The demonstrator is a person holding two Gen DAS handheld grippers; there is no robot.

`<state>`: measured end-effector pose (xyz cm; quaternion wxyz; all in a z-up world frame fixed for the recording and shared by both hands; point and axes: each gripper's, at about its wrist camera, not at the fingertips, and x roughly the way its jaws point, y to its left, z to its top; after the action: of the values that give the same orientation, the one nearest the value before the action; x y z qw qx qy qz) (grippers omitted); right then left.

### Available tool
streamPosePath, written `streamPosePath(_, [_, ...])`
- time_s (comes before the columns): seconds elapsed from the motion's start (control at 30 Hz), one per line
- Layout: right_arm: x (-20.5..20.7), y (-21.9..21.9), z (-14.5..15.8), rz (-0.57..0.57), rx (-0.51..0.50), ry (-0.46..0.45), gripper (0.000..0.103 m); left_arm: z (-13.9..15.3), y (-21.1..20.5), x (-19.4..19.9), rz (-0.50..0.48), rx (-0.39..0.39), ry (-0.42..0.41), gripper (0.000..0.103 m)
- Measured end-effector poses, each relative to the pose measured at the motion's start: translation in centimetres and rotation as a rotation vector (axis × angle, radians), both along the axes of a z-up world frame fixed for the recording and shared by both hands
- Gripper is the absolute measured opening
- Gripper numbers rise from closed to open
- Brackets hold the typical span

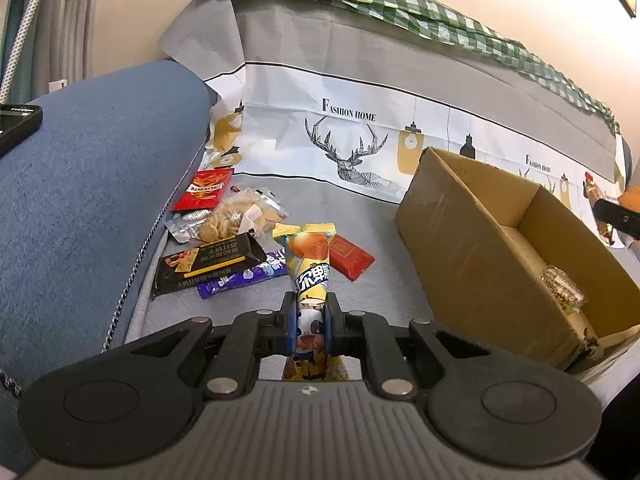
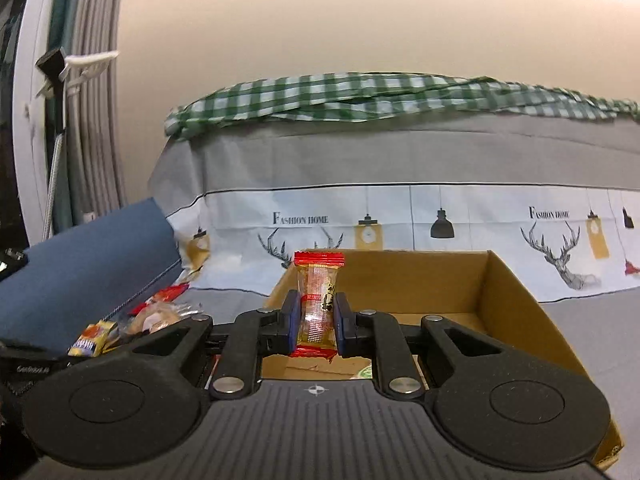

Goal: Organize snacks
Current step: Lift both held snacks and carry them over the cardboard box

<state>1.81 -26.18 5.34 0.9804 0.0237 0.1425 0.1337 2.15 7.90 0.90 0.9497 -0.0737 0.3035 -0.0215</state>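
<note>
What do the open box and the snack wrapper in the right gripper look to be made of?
The box looks like plain brown corrugated cardboard, matte, with a frayed corner. The wrapper looks like thin glossy plastic film: part clear, part red and gold print, with crimped ends; it glints between the jaws of the right gripper.

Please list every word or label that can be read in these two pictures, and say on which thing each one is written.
"FASHION HOME": printed on the sofa cover, above the deer drawing; it is there twice in each view.
Yellow snack packet in the left gripper: large Chinese characters, cut off, not readable.
Black packet and purple packet: print upside down, too small.
Red-ended candy in the right gripper: print blurred.
</note>
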Motion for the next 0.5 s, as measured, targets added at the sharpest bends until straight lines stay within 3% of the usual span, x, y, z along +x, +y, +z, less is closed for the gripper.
streamPosePath(0.23, [1.4,-1.8,-1.0,-0.025,0.043,0.02,0.018,0.5,-2.3,-0.9,0.017,-0.003,-0.008,0.014])
streamPosePath(0.4, [1.9,-3.3,-1.3,-0.039,0.072,0.033,0.018,0.8,-3.7,-0.7,0.023,-0.12,0.034,0.014])
streamPosePath(0.5, [2.1,-4.2,-1.3,-0.053,0.098,0.036,0.018,1.9,-5.4,-0.3,-0.009,-0.138,0.02,0.014])
